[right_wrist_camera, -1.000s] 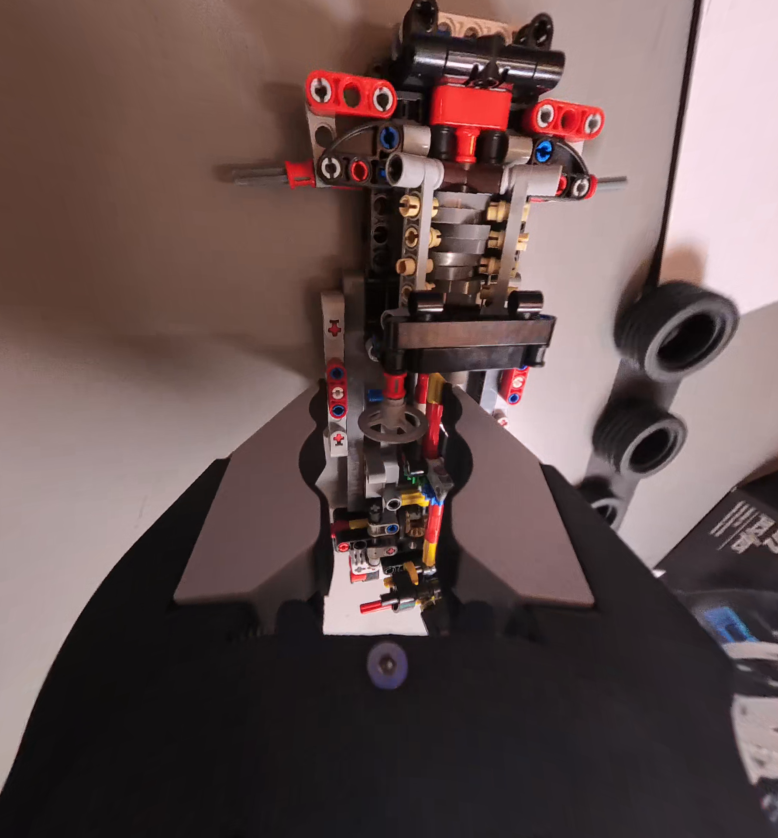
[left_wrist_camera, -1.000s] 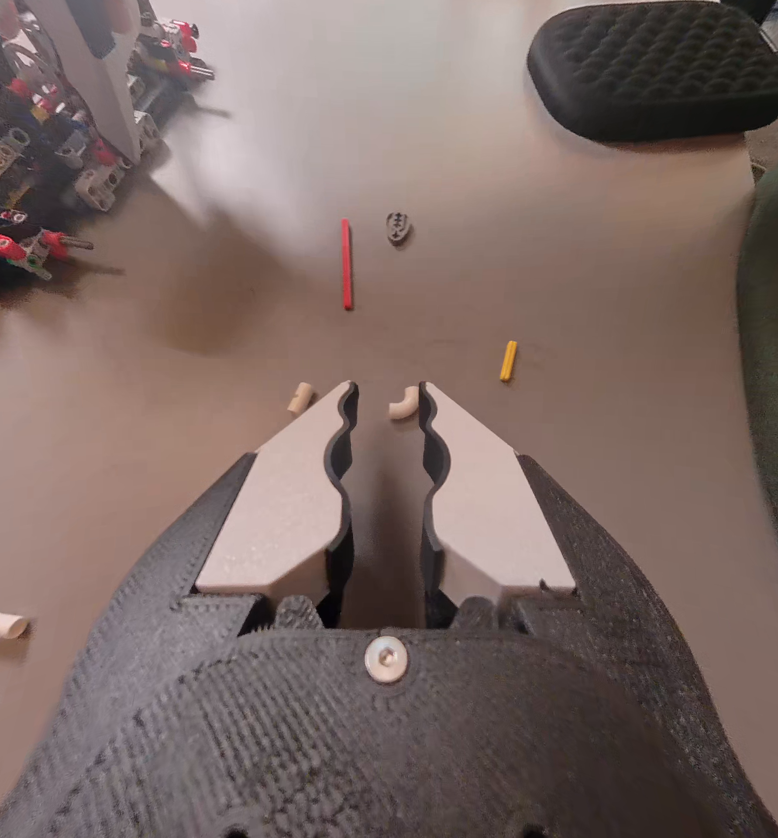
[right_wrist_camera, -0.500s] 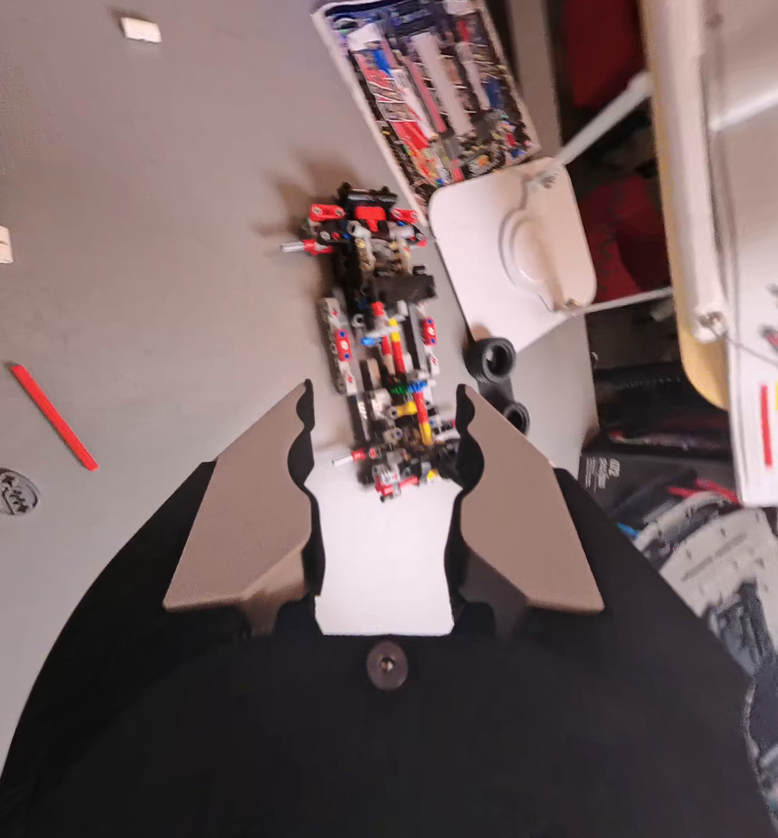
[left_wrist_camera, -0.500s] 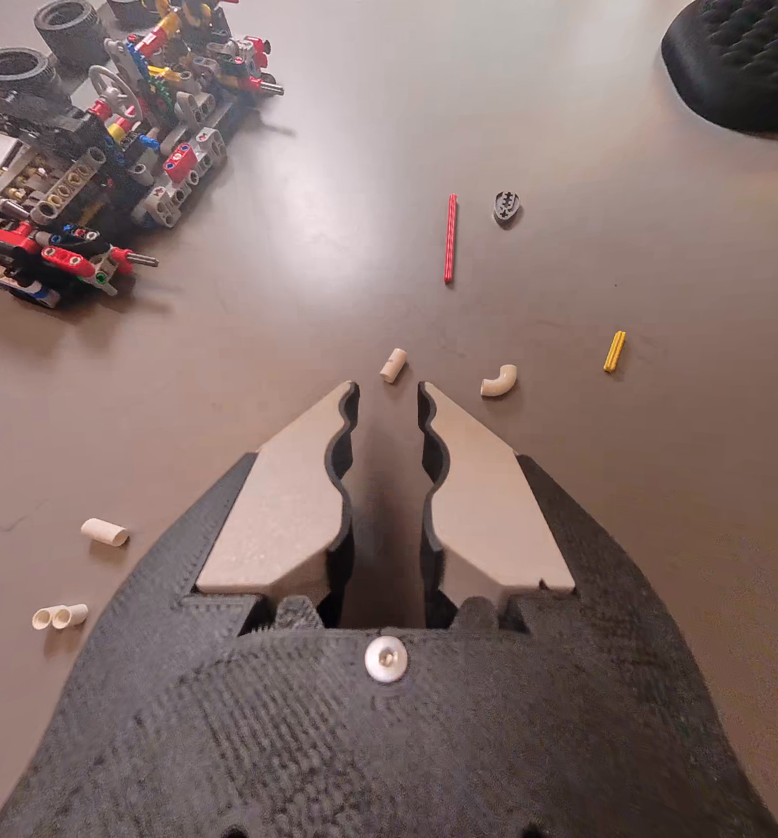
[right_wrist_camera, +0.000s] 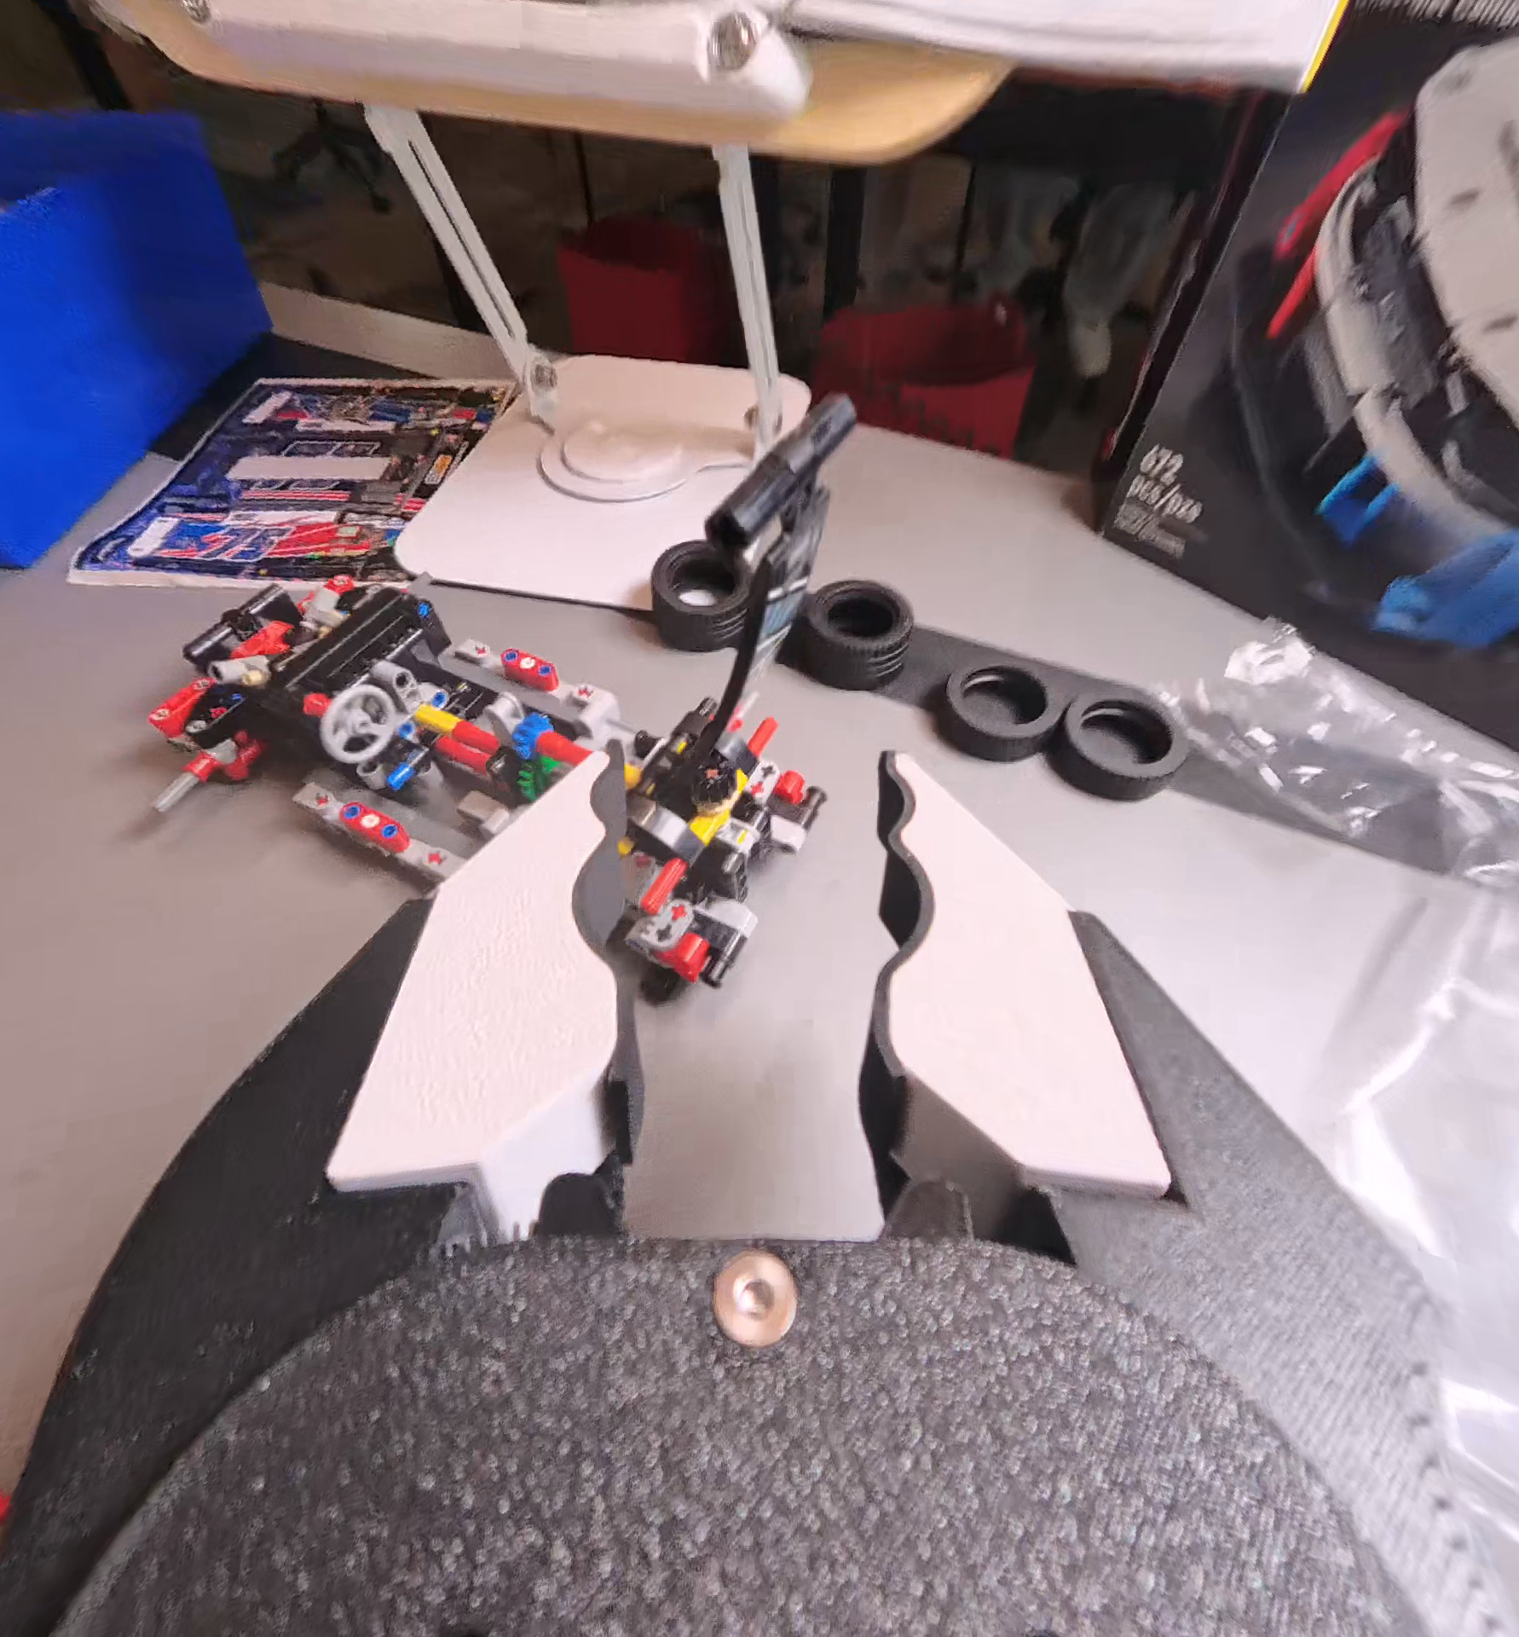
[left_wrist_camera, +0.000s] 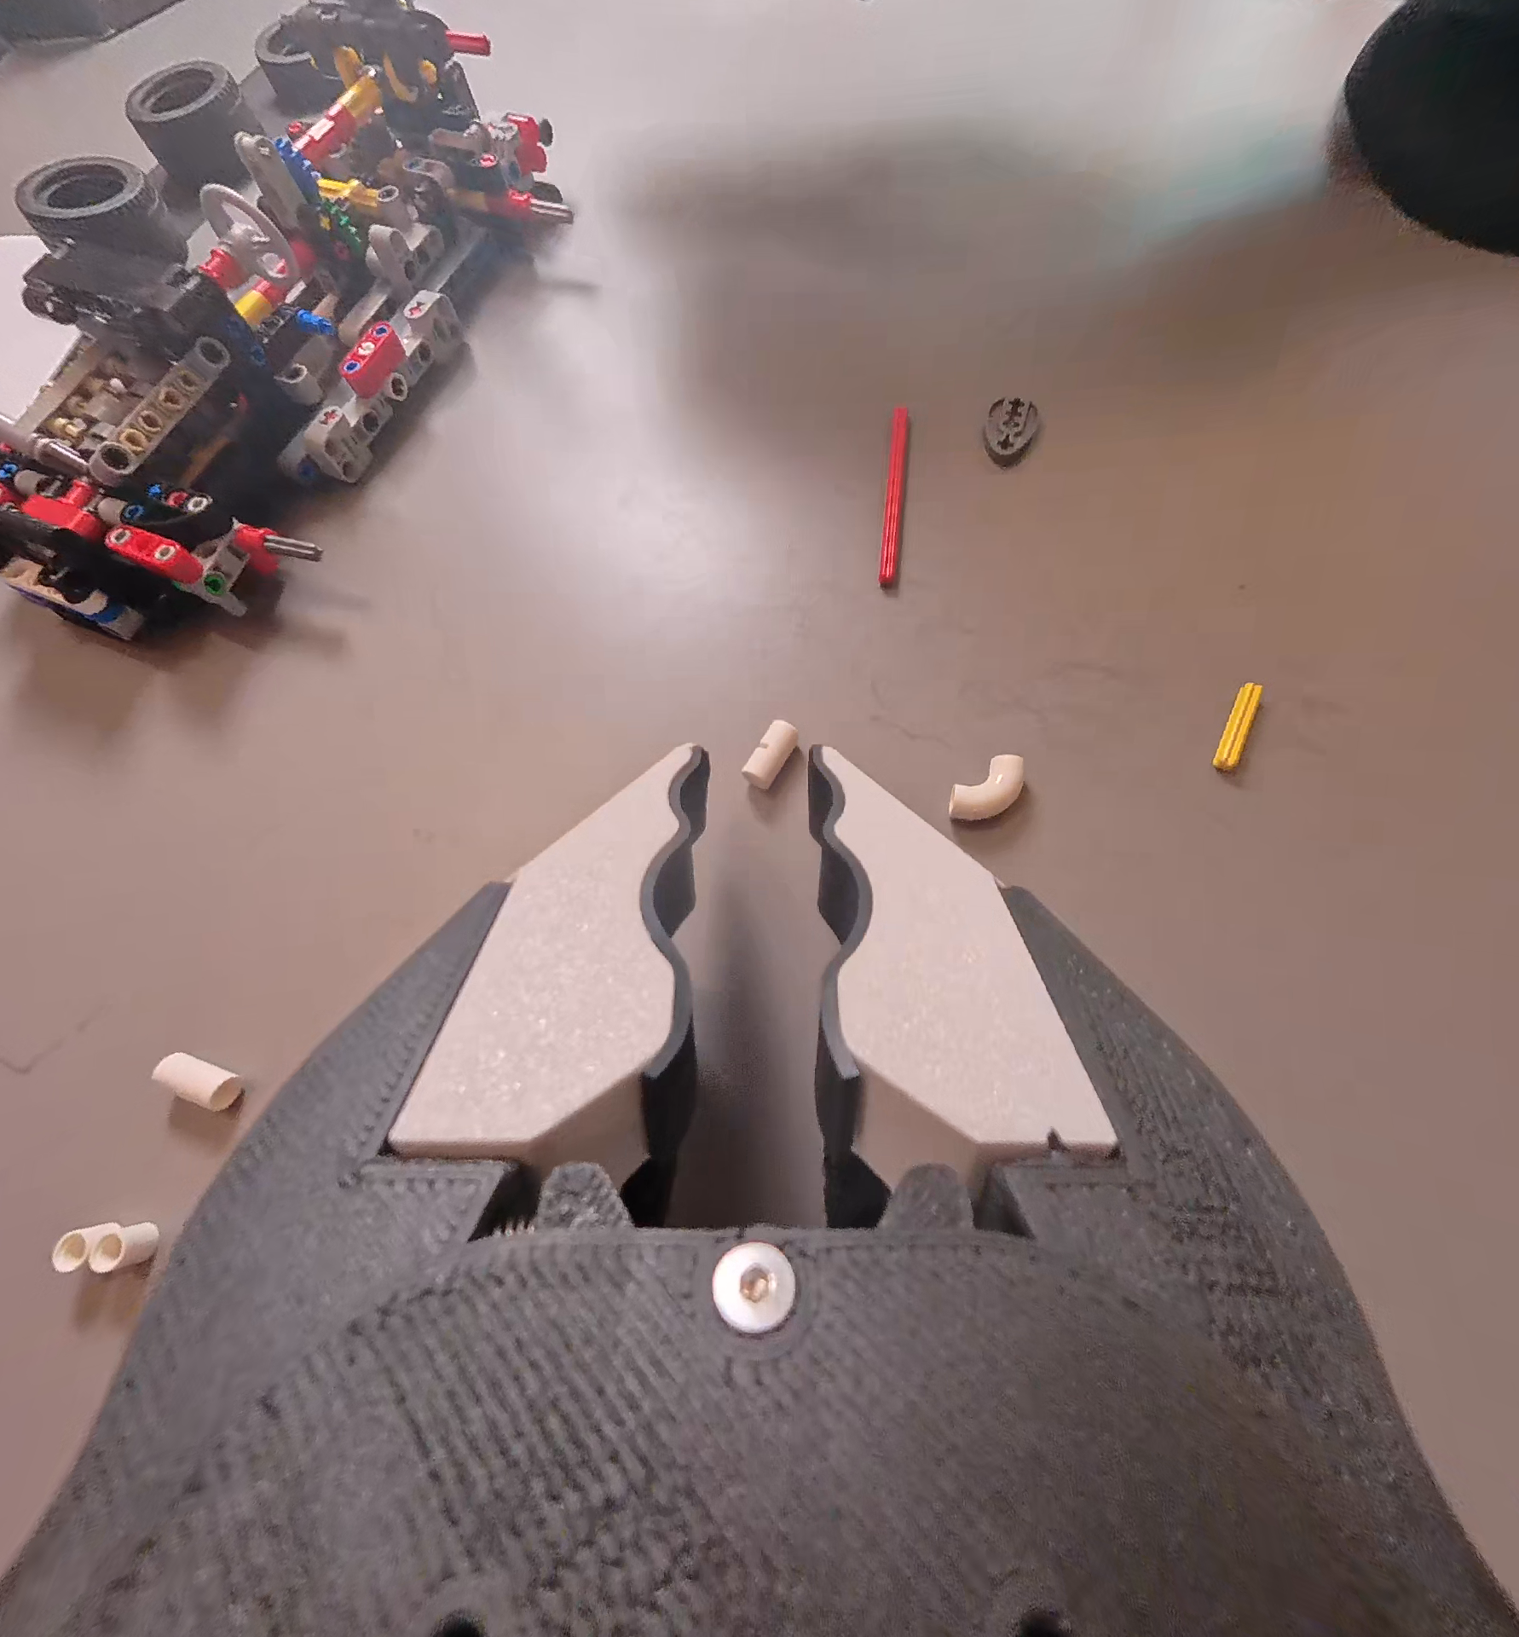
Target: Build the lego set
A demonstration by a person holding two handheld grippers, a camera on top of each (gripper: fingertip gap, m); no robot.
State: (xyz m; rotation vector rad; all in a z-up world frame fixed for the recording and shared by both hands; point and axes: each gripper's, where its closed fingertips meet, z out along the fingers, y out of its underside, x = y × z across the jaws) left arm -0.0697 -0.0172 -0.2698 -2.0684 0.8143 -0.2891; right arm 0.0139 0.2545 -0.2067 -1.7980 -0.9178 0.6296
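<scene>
Both tongs spread over a table strewn with building-toy parts, nothing pinched.

We see the left gripper (left_wrist_camera: 757, 762) open, a small cream connector (left_wrist_camera: 769, 752) lying just ahead between its tips, untouched; a cream elbow piece (left_wrist_camera: 987, 789) sits beside. The right gripper (right_wrist_camera: 743, 779) gapes wide near the rear end of the toy car chassis (right_wrist_camera: 437, 726), black tyres (right_wrist_camera: 1057, 717) beyond.
</scene>
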